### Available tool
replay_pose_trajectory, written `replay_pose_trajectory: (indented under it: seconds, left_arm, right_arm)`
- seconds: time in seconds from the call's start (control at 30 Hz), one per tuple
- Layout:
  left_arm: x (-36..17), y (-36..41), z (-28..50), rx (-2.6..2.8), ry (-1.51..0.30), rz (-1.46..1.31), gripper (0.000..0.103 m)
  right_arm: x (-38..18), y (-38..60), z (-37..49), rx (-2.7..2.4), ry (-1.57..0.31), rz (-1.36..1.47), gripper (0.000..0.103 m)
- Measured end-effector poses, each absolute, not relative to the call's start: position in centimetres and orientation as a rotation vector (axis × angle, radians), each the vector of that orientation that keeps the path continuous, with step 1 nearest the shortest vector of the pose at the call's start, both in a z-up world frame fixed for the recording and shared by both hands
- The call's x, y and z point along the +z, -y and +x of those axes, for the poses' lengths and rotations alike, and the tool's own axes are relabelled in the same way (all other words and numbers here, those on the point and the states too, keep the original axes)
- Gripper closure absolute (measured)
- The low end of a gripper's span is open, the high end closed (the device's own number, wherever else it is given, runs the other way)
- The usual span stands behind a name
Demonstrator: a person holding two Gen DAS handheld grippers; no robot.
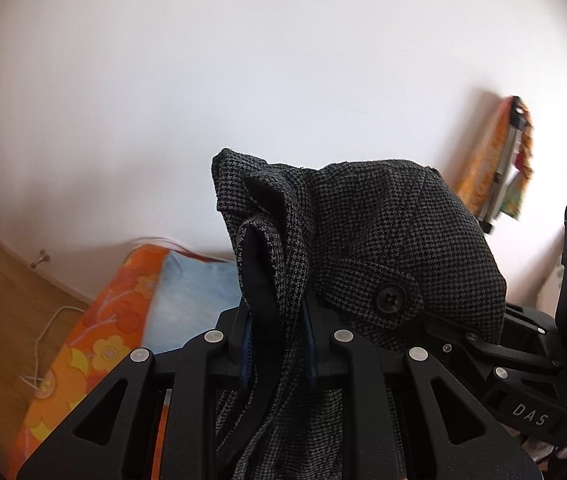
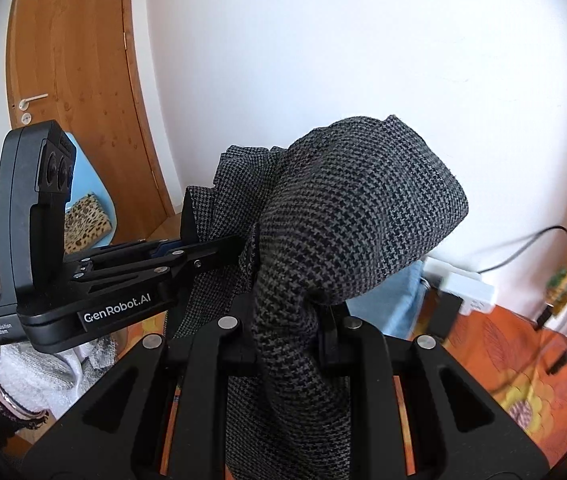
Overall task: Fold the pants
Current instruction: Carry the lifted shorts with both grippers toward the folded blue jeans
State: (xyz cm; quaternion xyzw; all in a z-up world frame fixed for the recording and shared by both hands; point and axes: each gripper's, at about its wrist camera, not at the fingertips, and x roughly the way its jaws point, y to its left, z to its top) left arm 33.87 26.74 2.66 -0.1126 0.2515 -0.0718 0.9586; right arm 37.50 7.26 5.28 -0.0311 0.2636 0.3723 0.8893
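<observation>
While both grippers are riding side by side in the air, the pants (image 1: 383, 240) are hanging bunched between them. The left gripper (image 1: 277, 344) is clamping a fold of waistband, the button tab sitting just to its right, and the right gripper (image 2: 289, 336) is clamping a thick roll of the same houndstooth cloth. In each view the fabric is billowing up over the fingertips and dropping back under the jaws, so the long axis is trailing downward, out of sight. Neither hand is nearer: both are gripping the same end, close together. Judging by that, the next move is calling for the hands to spread and lay the legs out. Below, an orange floral cover (image 1: 95, 344) with a blue cloth (image 1: 191, 300) is waiting; behind, a white wall (image 1: 243, 80) and a wooden door (image 2: 79, 80).
</observation>
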Motion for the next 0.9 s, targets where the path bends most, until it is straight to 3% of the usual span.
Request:
replay_pose_trajectory:
  seconds: [0.8,0.9]
  left_arm:
    - [-6.3,-29.8,47.2,-0.031,-0.673,-0.209,0.089]
    - [-7.2,-29.7,48.6,-0.011,-0.715,-0.203,0.088]
  right_arm:
    - [-5.7,-12.3,53.1,0.766,-0.771,0.055,0.084]
    - [-6.8,-11.9,54.2,0.742,-0.83,0.036,0.08]
